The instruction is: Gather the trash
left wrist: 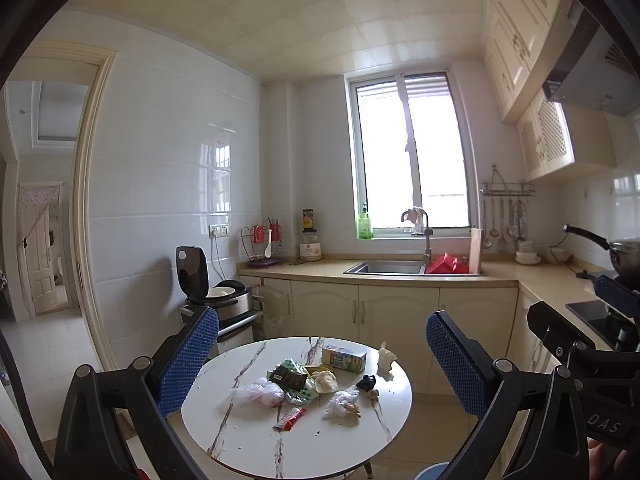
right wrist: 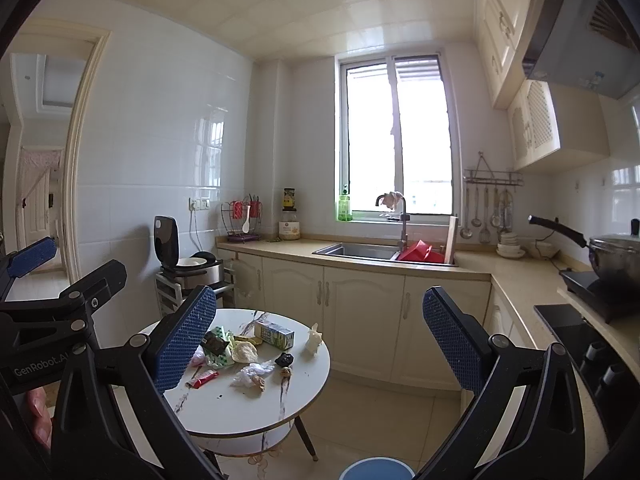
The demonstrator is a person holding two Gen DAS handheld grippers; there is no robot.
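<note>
A round white marble-look table holds a pile of trash: a green-and-white carton, a dark wrapper, clear plastic bags, a red sachet, crumpled white paper and a black lump. My left gripper is open and empty, held back from the table. My right gripper is open and empty, also short of it. A blue bin rim shows at the bottom edge.
Cream cabinets and a counter with a sink run along the far wall. A rice cooker on a stand stands to the left of the table. A stove with a pan is on the right. A doorway opens at far left.
</note>
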